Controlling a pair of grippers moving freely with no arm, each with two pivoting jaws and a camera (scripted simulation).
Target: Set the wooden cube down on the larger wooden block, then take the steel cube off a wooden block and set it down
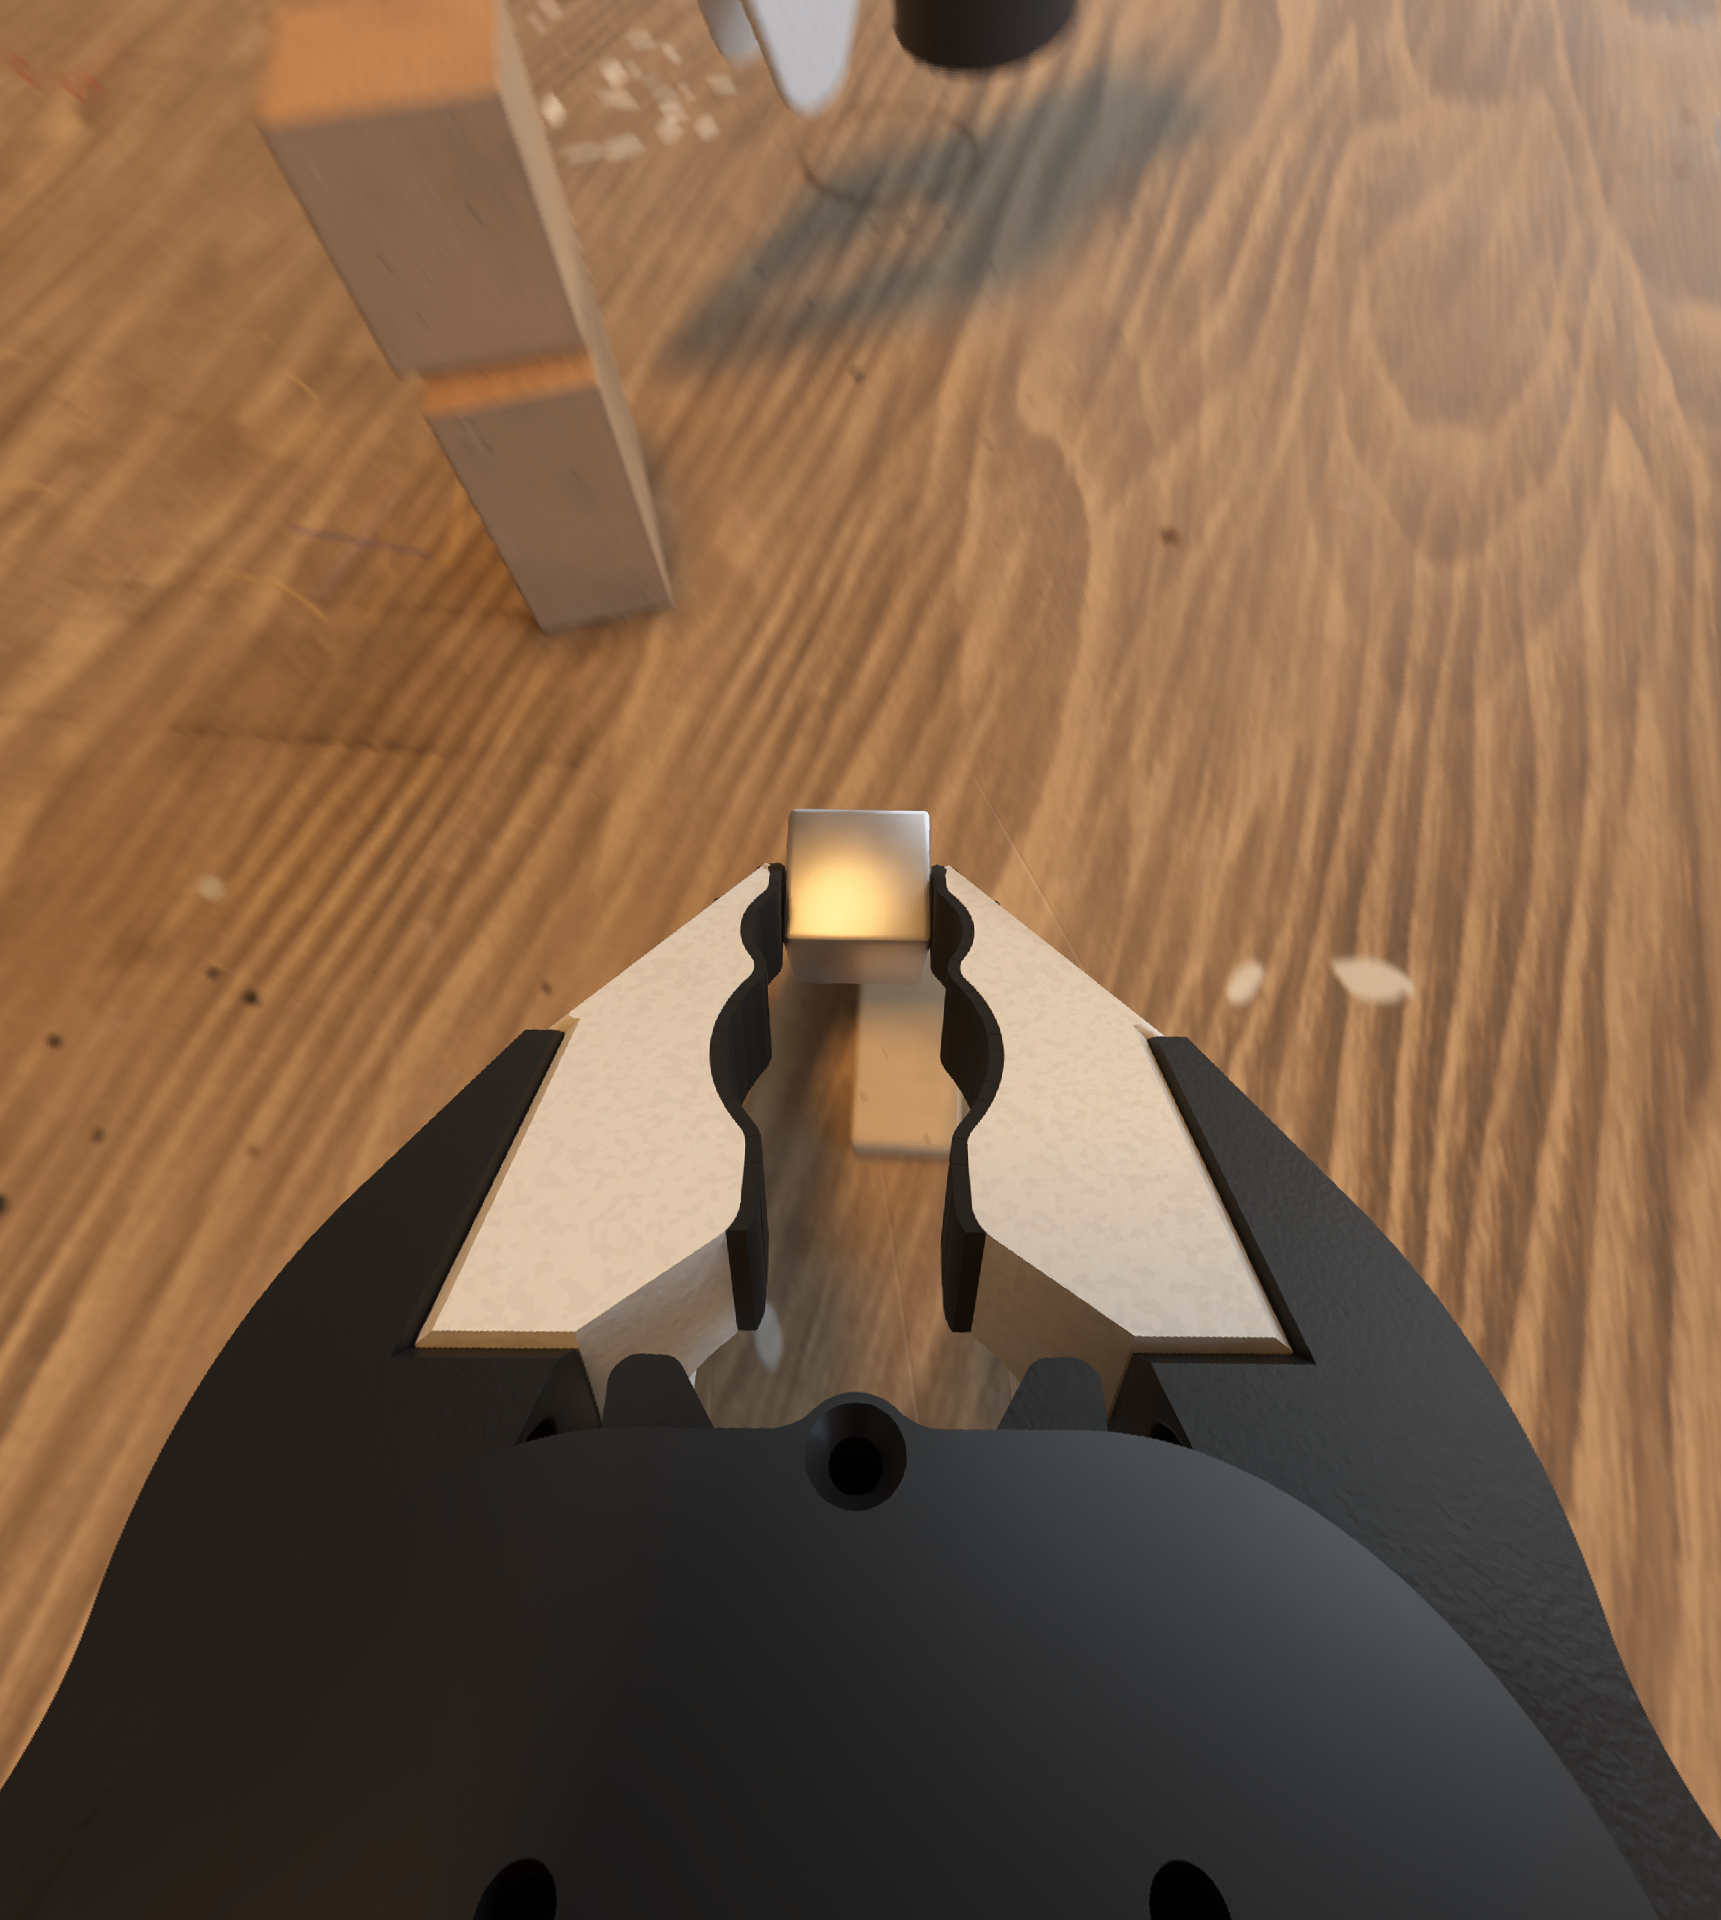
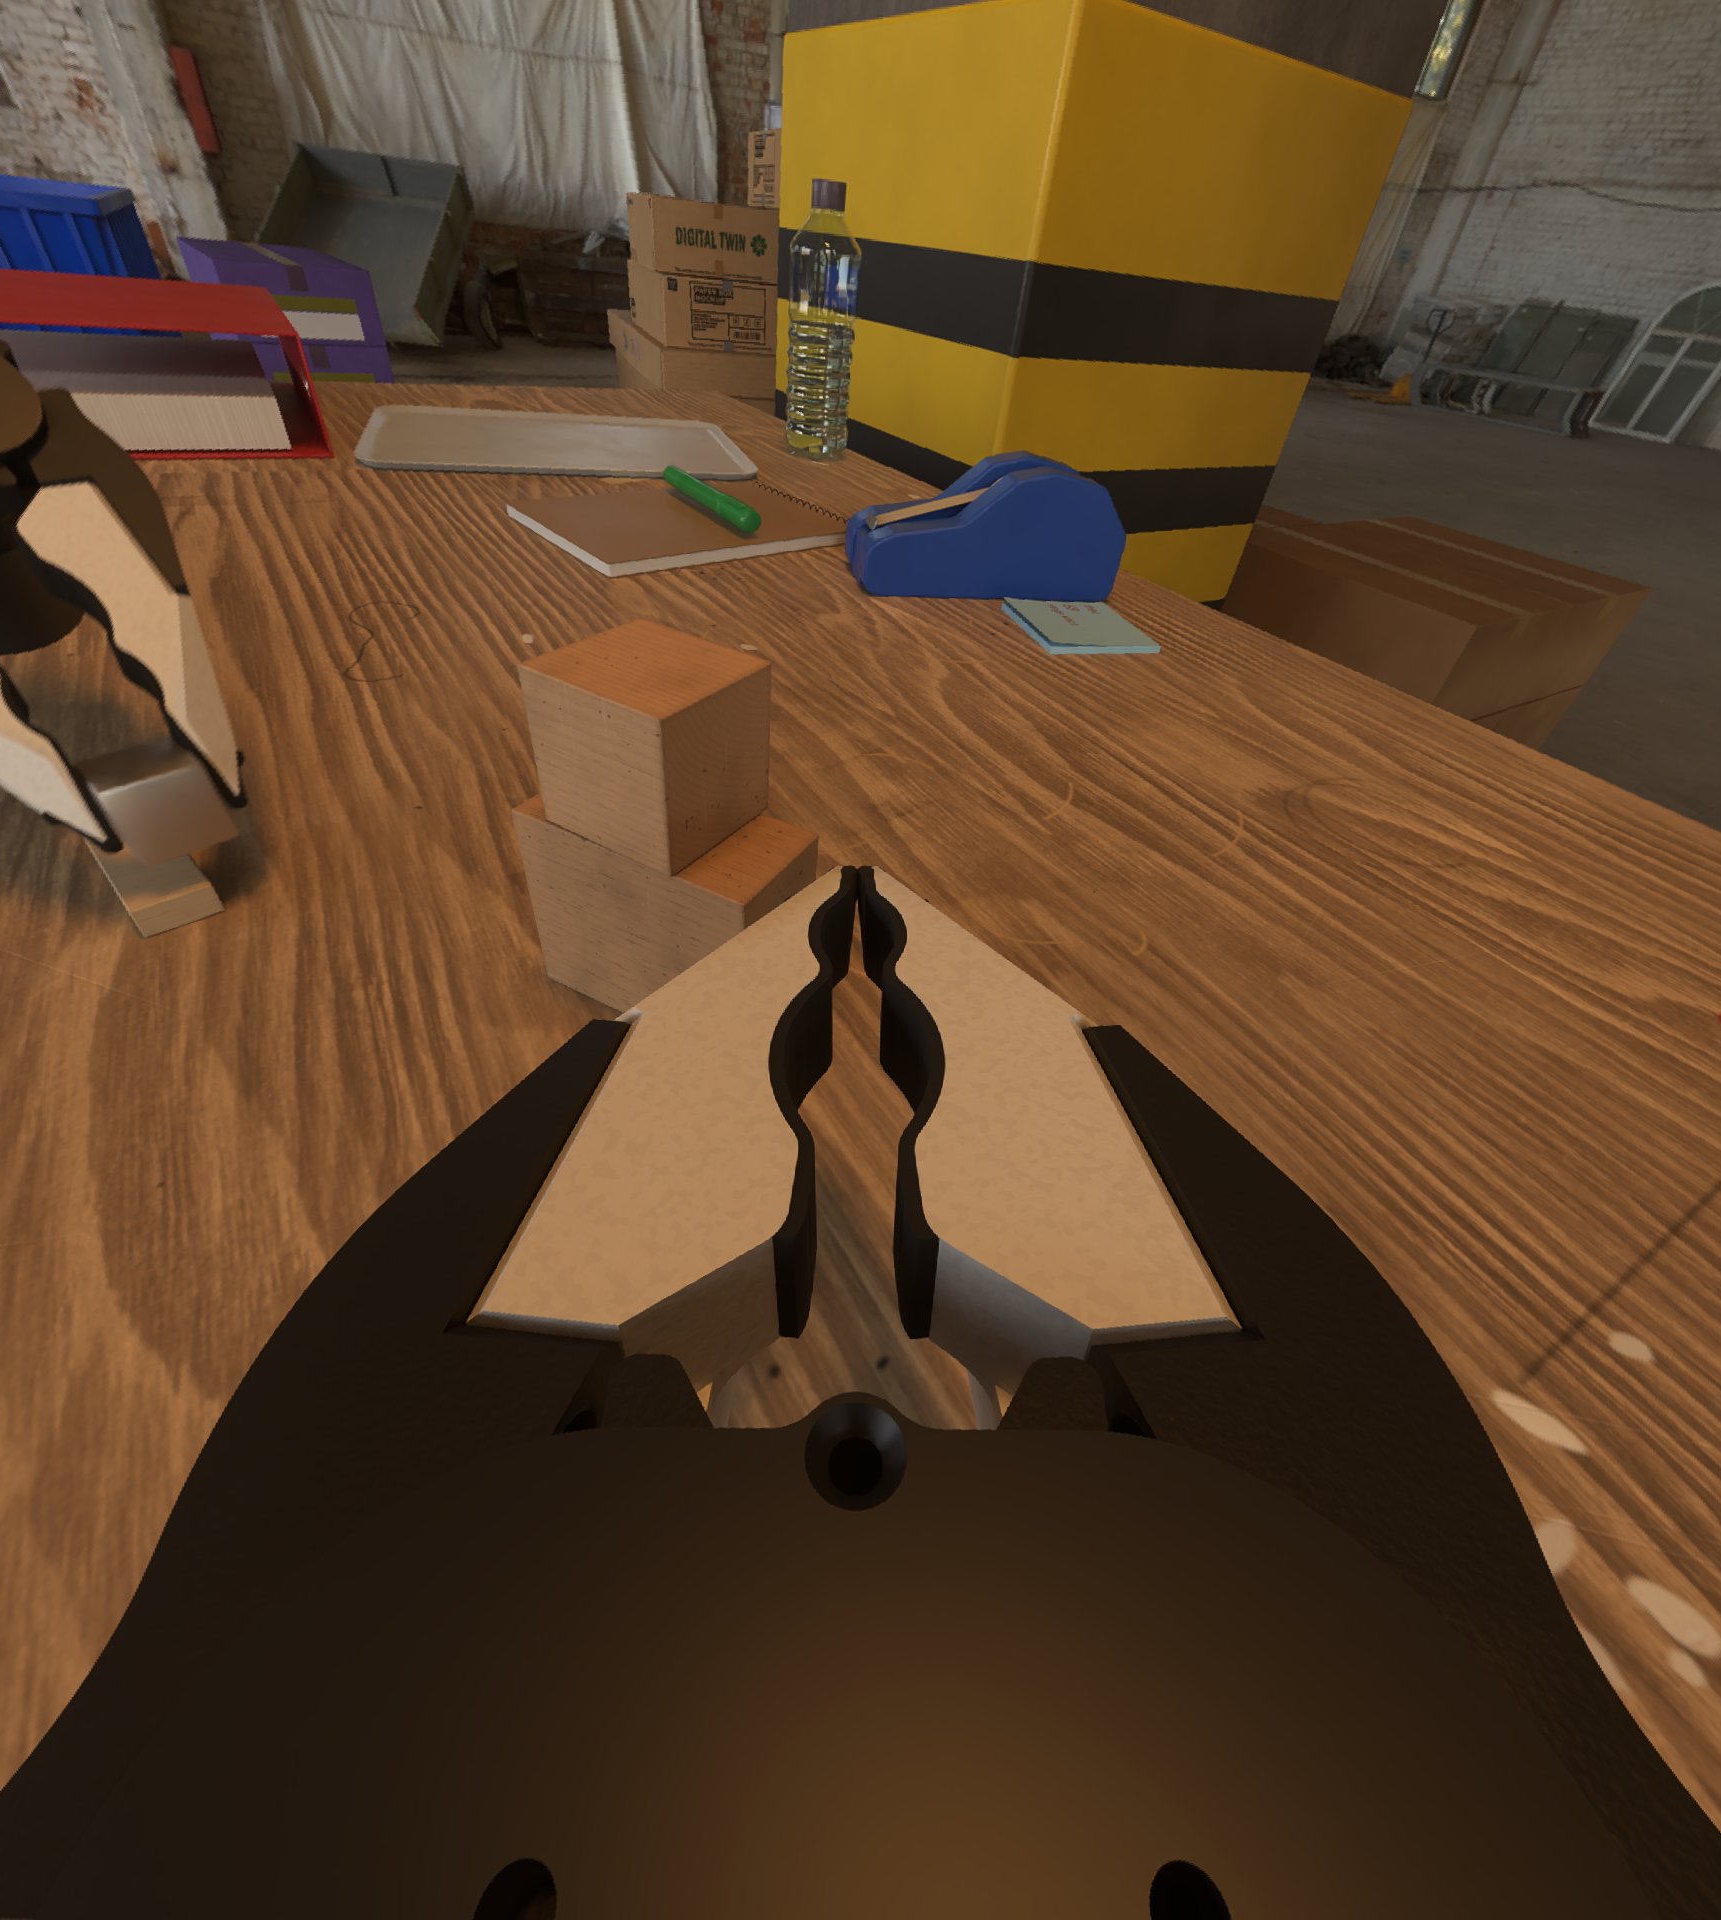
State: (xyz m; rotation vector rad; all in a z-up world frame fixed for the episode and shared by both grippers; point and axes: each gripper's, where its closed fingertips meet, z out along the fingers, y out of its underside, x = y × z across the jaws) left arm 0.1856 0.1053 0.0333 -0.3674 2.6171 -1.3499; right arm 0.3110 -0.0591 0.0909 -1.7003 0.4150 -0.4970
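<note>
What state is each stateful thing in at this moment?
left gripper: shut on steel cube
steel cube: gripped, just above small wooden block
right gripper: shut, empty
wooden cube: resting on larger wooden block
bottle: upright, capped

The left gripper (image 1: 856, 894) points steeply down at the table, its fingertips clamped on a steel cube (image 1: 858, 896), while the right gripper (image 2: 857, 883) is tilted forward and down, empty, its fingertips nearly touching each other.
</note>
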